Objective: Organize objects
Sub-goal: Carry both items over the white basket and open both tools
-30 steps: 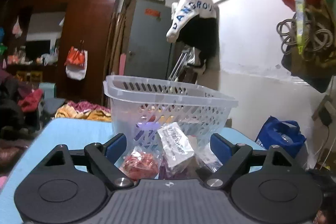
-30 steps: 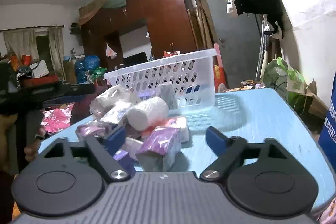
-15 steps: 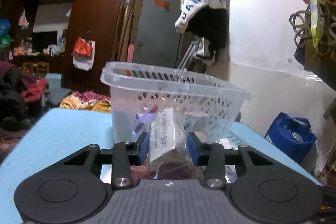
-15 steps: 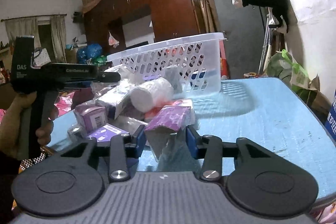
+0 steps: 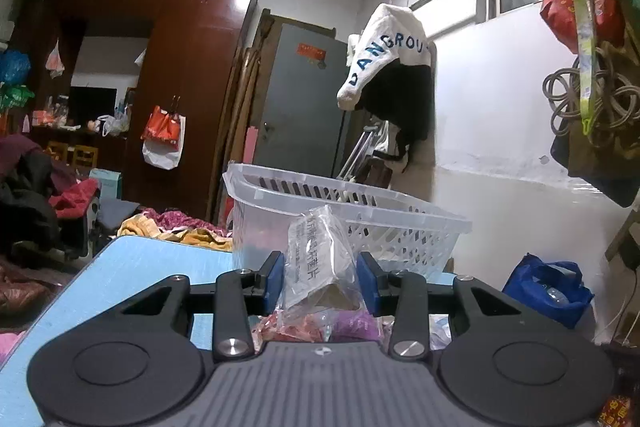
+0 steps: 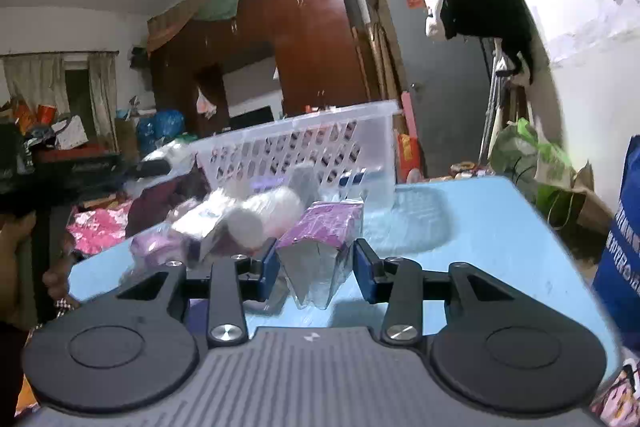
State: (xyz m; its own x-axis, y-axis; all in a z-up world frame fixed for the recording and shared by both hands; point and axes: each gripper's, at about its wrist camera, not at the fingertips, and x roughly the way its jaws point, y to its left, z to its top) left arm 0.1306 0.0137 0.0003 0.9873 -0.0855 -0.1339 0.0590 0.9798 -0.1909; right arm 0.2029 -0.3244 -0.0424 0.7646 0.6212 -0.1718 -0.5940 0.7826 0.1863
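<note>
In the left wrist view, a blue table (image 5: pixel 132 267) is cut off at the frame's lower left edge. At 12 o'clock from the left gripper (image 5: pixel 323 277) a clear packet (image 5: pixel 316 259) with printed lettering is pinched between the blue pads (image 5: pixel 276 275), lifted above the pile; its print is too small to be read. Below it, at 6 o'clock, a red packet (image 5: pixel 296 327) and a purple packet (image 5: pixel 356 325) are partly hidden by the gripper body. Behind the clear packet, at 12 o'clock, a translucent slotted basket (image 5: pixel 400 227) stands on the table; its contents cannot be made out. At 3 o'clock a blue bag (image 5: pixel 548 291) is seen below the table's edge.

In the right wrist view, a hand (image 6: pixel 56 267) is cut off at 9 o'clock at the frame's edge, with a dark, blurred tool above it. A pile of wrapped items (image 6: pixel 224 223) lies at 11 o'clock from the right gripper (image 6: pixel 315 265), smeared by motion blur, so single pieces are hard to tell apart; a white roll (image 6: pixel 264 215) can be picked out. A purple-topped pack (image 6: pixel 320 247) in clear wrap is clamped between the pressed-in pads, raised off the table (image 6: pixel 480 227). The basket (image 6: pixel 300 151) stands behind, at 12 o'clock.
</note>
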